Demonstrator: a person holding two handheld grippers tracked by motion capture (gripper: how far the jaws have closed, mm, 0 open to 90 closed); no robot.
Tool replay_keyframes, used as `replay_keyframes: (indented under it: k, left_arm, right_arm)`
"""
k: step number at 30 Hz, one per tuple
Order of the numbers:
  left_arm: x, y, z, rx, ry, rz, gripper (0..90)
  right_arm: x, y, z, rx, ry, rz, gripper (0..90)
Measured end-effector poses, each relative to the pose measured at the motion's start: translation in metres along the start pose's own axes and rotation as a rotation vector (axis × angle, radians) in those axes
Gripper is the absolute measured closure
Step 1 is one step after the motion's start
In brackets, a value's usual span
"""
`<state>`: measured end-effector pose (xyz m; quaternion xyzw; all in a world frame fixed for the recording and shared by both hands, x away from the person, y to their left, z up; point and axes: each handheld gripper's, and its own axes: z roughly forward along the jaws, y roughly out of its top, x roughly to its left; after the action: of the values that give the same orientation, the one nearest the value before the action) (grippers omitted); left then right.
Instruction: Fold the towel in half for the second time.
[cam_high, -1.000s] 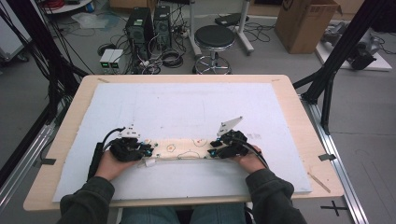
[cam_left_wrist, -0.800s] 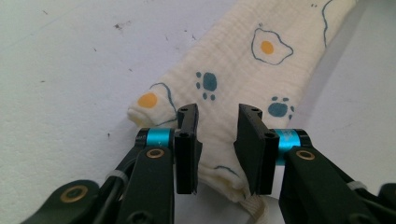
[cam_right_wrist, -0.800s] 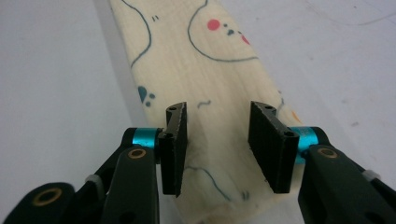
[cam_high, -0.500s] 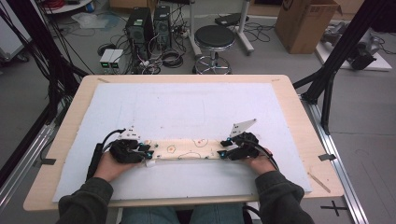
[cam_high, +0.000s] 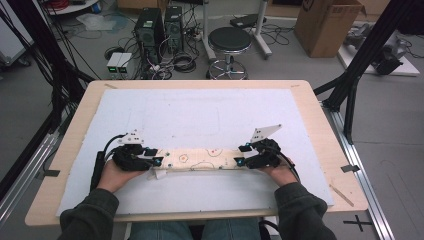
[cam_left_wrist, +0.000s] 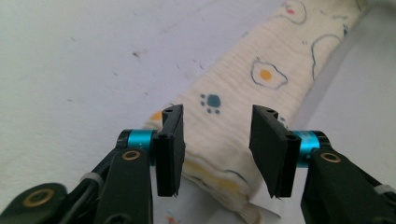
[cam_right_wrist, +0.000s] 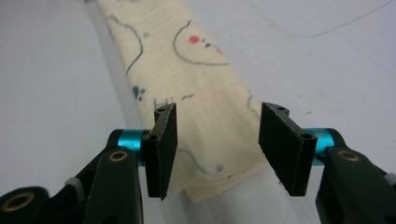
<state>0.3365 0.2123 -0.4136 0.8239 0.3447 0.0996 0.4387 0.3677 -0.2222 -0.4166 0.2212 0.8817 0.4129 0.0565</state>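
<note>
We have a folded cream cloth (cam_high: 202, 160), printed with fried eggs and little paw marks, lying as a long narrow strip across the lower middle of the high view, on the white sheet (cam_high: 200, 110) that covers the tabletop (cam_high: 325, 125). Our left claw (cam_high: 156, 161) sits at the strip's left end and our right claw (cam_high: 240, 161) at its right end.

Both claws have just been opening. In the left gripper view the left claw (cam_left_wrist: 217, 149) stands partly wide, its pads astride the cloth's end (cam_left_wrist: 224, 154) without pressing on it. In the right gripper view the right claw (cam_right_wrist: 217, 149) is likewise partly wide, with the cloth's end (cam_right_wrist: 210, 140) loose between the pads.

What could go wrong from here, as we judge it: the pads sit close to the fabric, so drawing either claw back could snag a layer and drag the fold open. The lower left corner already shows loose layers peeking out, which may spring apart once released. A claw lifted unevenly could skew the strip on the smooth sheet.

We can read no brand, label or writing anywhere on the cloth.
</note>
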Motion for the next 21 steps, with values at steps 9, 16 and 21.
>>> replay_keyframes:
  k: [9, 16, 21]
  left_arm:
    - [0.019, -0.001, 0.011, 0.038, 0.078, -0.109, 50.8]
    - [0.026, -0.004, 0.023, 0.08, 0.034, -0.165, 53.6]
    - [0.026, -0.005, 0.026, 0.107, 0.007, -0.171, 62.6]
  right_arm:
    - [-0.022, 0.002, 0.002, 0.015, -0.035, 0.11, 47.1]
    - [-0.033, -0.002, 0.011, 0.049, 0.001, 0.189, 53.7]
    - [-0.033, -0.004, 0.017, 0.097, 0.039, 0.221, 63.3]
